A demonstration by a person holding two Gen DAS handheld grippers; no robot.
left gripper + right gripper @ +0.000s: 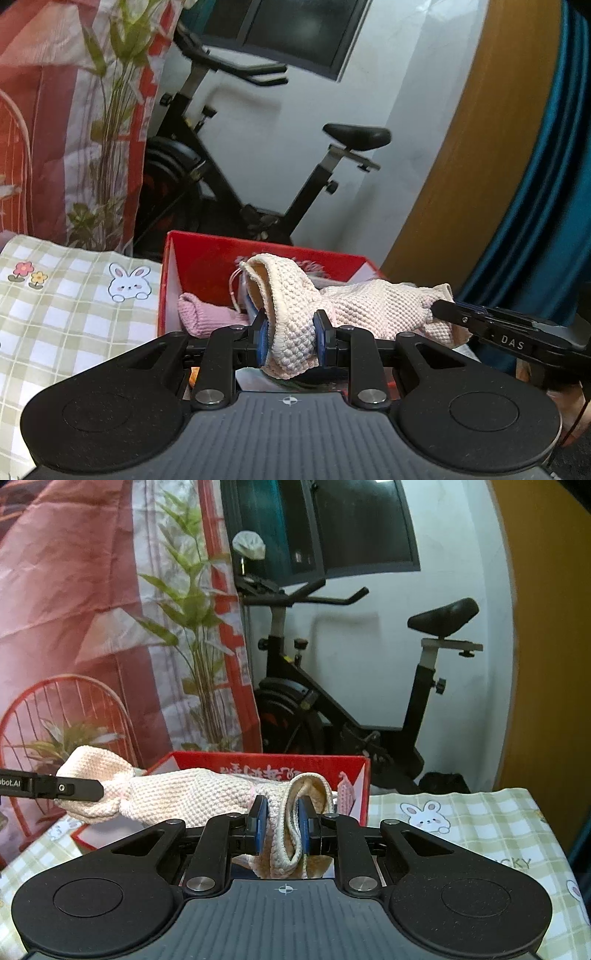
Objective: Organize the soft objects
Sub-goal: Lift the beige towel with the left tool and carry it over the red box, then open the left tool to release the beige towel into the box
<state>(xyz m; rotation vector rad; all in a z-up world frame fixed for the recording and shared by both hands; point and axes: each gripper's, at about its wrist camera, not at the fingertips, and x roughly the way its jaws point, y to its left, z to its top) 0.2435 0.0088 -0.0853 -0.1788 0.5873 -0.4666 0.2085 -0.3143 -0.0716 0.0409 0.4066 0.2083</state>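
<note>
Black gripper fingers fill the near part of both views. Between the blue pads of the left gripper (290,338), one end of a cream knitted cloth (347,306) is bunched and squeezed tight. The right gripper (282,827) is closed almost all the way on the other end, where the knit folds over in a thick loop. So the cloth hangs stretched between the two, off the table, just above and in front of the red box (207,258).

It looks held this way so two hands can keep the floppy cloth from sagging, maybe to fold it or drop it in the box. I cannot tell which.

A pink knitted thing (203,314) already lies inside the box at the left. The box stands on a checked tablecloth (74,306) with bunnies on it. Far behind are an exercise bike (258,166) and a leafy plant (192,627).

Both grippers point forward and a bit down, side by side. The right one comes in from the right edge of the left view.
</note>
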